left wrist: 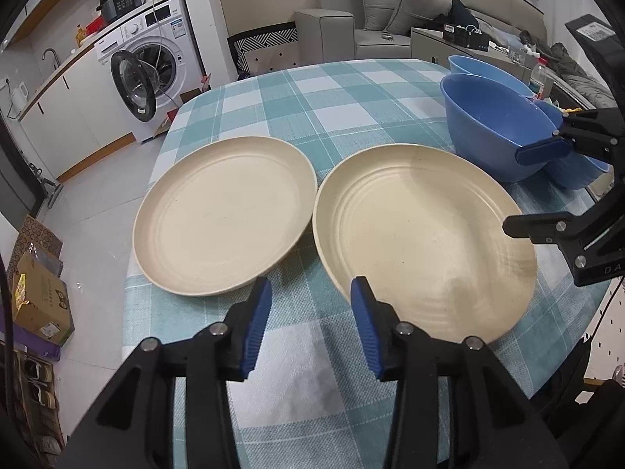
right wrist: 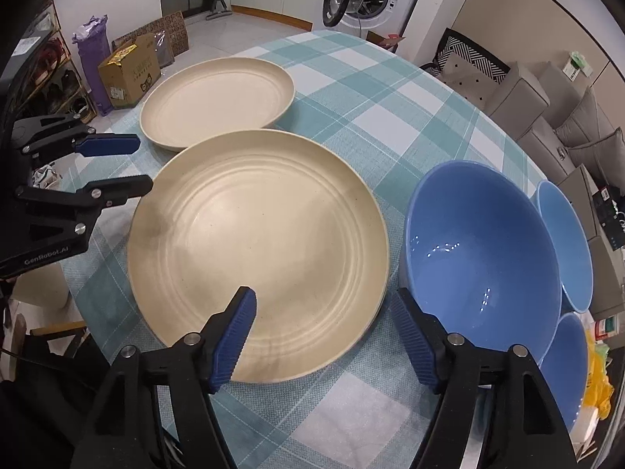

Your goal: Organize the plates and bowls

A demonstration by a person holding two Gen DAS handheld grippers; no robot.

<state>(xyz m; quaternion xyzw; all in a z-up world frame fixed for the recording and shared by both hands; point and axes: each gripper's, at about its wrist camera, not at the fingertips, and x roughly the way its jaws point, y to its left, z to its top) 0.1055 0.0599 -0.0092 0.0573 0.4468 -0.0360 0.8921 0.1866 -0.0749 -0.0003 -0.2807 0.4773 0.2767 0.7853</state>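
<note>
Two cream plates lie side by side on the checked tablecloth (left wrist: pixel 332 90): the left plate (left wrist: pixel 224 215) and the right plate (left wrist: pixel 425 242). Blue bowls (left wrist: pixel 496 129) stand close together beyond the right plate. My left gripper (left wrist: pixel 311 289) is open above the cloth at the gap between the plates, holding nothing. In the right wrist view the near plate (right wrist: pixel 258 250) sits beside the big blue bowl (right wrist: pixel 484 250), with two more bowls (right wrist: pixel 566 242) behind it. My right gripper (right wrist: pixel 322 297) stands wide open, one finger over the plate, the other by the bowl's rim.
The table's round edge drops off just left of the far plate (right wrist: pixel 216 101). A washing machine (left wrist: pixel 156 54) with its door open, a cardboard box (right wrist: pixel 131 72) and a grey sofa (left wrist: pixel 390 11) stand around. A yellow bag (right wrist: pixel 597 383) lies by the bowls.
</note>
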